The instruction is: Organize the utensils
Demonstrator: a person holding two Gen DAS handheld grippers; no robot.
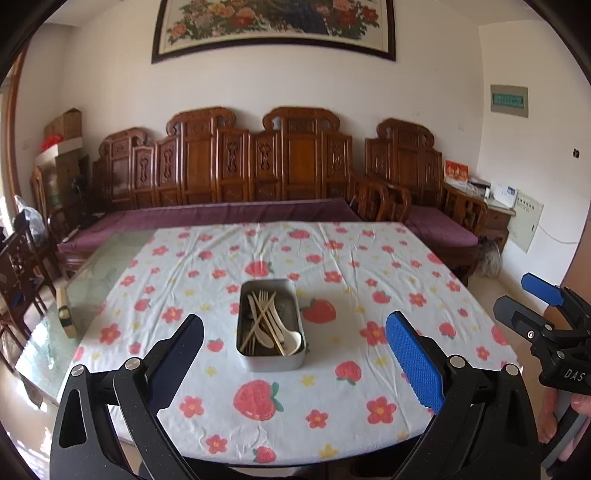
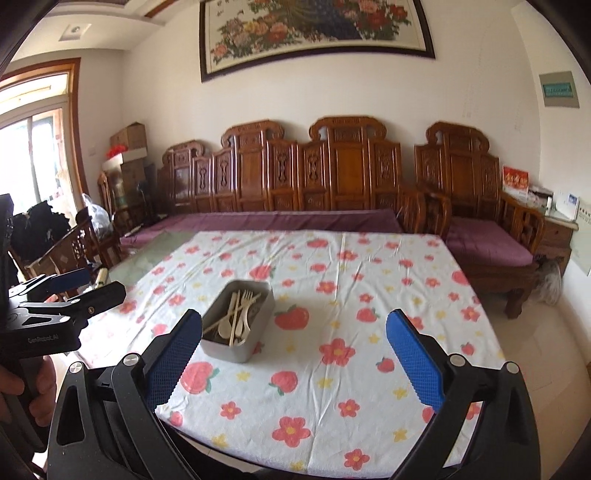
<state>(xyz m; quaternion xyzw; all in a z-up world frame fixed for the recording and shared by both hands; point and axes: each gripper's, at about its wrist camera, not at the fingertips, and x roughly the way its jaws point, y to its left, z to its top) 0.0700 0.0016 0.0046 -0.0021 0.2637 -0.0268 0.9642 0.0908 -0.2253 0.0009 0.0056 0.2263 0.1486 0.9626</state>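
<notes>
floral tablecloth [image 1: 369,387]: tin [image 1: 248,360] runs lengthwise away.

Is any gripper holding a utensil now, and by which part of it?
Nothing is held. The left gripper and the right gripper both have open jaws with nothing between them; the utensils lie in the metal tin.

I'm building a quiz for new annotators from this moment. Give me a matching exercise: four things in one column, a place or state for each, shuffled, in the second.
Things:
1. grey rectangular metal tin
2. white ceramic soup spoon
3. left gripper
4. framed flower painting

Places or states:
A. on the wall above the carved wooden sofa
B. open, holding nothing
C. inside the tin, among pale cutlery
D. on the strawberry-print tablecloth

Pairs: 1-D, 2-C, 3-B, 4-A
</notes>
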